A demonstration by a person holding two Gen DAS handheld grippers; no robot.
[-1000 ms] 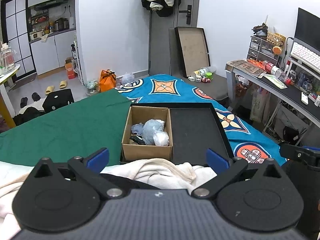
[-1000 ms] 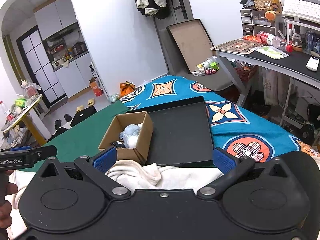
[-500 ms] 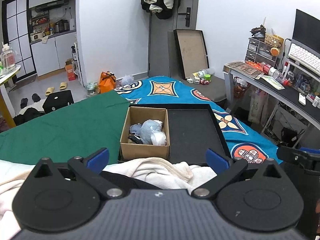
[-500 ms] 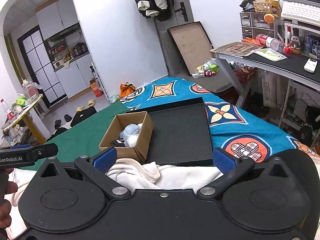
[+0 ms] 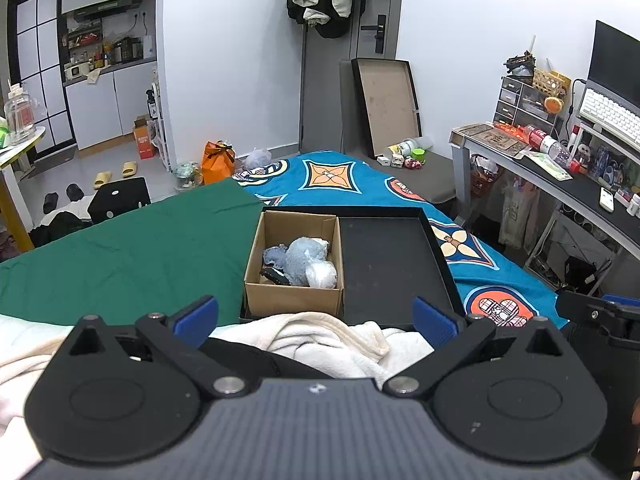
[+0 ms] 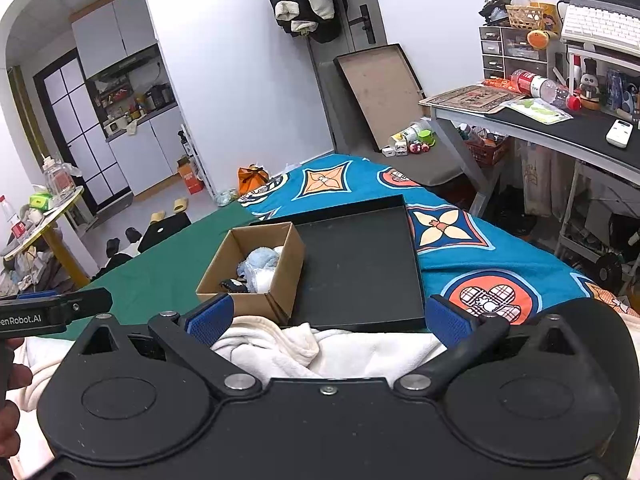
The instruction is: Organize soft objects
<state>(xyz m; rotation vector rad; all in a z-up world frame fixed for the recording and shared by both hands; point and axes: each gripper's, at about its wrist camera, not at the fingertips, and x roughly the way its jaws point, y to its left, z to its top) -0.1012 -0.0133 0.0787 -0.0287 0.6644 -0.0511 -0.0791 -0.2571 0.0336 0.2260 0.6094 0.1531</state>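
Left gripper point(image 5: 315, 316): jaws spread wide and grasping nothing, blue pads hanging over the near edge of the bed, above the pale fabric.

Right gripper point(image 6: 340, 318): jaws likewise released, empty, set over the same fabric a little to the right; its black body shows at the right edge of the left wrist view.

Cream blanket point(image 5: 328, 340): a crumpled, fleecy heap at the near edge of the bed, just in front of the tray and lapping its near rim. In the right wrist view point(image 6: 280, 344) it lies between the pads.

Cardboard box point(image 5: 294, 300): open-topped, standing in the left part of the black tray.

Soft toys point(image 5: 304, 260): a bluish plush bundle with a white piece and a small dark item, all inside the box.

Black tray point(image 5: 392, 264): shallow, its right part bare, resting on the bed where the green cover point(image 5: 132, 248) meets the blue patterned cover point(image 5: 328, 176).

Handling: the blanket looks light, limp and non-fragile; it will sag and trail rather than keep shape. The plush should compress readily.

Where to grip: probably a raised fold or ridge of the blanket, pinched deep so the fleece does not slide out; one fold per gripper would spread it.

Risk: dragging fabric may nudge the light box.
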